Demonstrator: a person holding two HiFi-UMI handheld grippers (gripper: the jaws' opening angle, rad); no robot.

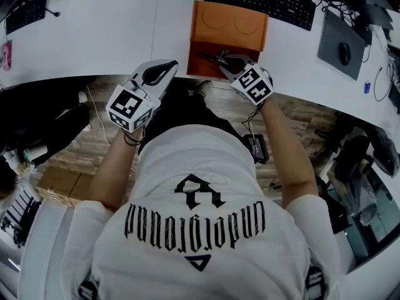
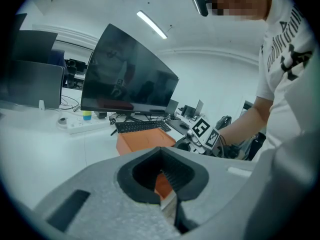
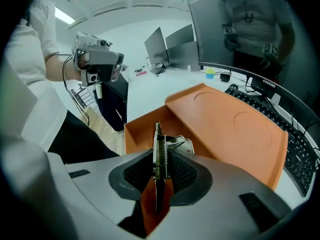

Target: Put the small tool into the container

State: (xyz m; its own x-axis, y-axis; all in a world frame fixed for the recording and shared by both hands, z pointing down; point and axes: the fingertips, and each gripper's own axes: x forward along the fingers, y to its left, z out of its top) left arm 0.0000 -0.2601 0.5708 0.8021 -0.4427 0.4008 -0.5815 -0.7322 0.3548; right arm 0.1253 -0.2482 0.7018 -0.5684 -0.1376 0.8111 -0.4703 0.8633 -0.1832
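Over container: small tool is clamped by right gripper, long axis pointed into the open compartment just below.
Left gripper: closed empty, farther off.

Readable print: 2 items
"Underground" in gothic letters, upside down, across the white T-shirt back at 6 o'clock; "coocaa" on the monitor lower bezel at 2 o'clock.

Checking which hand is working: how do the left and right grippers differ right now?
The right gripper grips the small tool between its fingers; the left gripper holds nothing. The right one is over the orange container; the left one is beside it at the desk's edge. Both look alike in build.
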